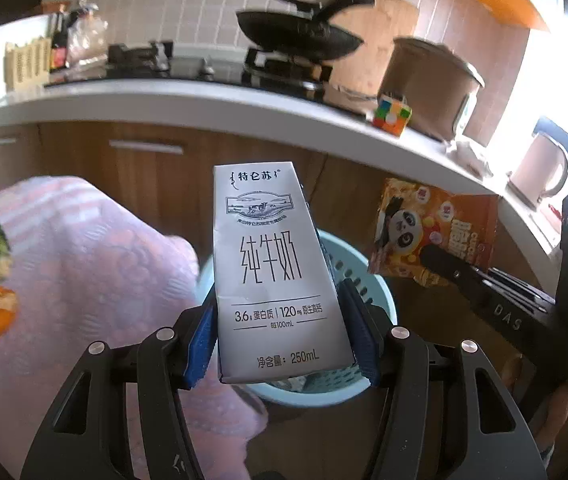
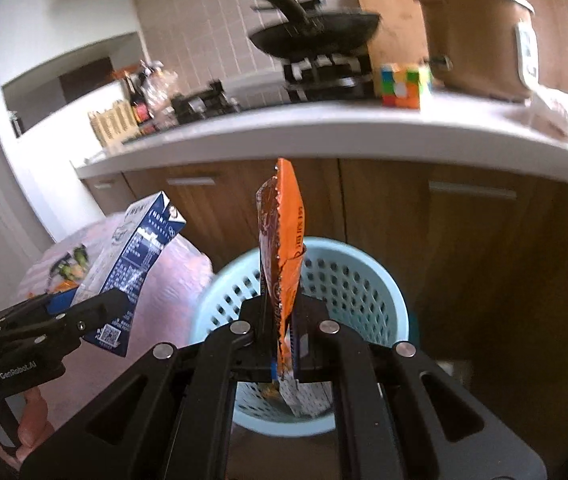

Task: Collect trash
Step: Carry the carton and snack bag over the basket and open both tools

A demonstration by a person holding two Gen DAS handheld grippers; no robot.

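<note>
White milk carton (image 1: 272, 276) upright, orange wrapper (image 2: 282, 256) upright

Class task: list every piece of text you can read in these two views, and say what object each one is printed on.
"特仑苏", "纯牛奶", "3.6g 蛋白质", "120mg 原生高钙", "每100mL", "净含量:250mL": milk carton.
"DAS": right gripper body.
"GenRobot.AI": left gripper body.
Orange snack wrapper: print too blurred to read.
Carton's blue side panel, QR code: too small.
</note>
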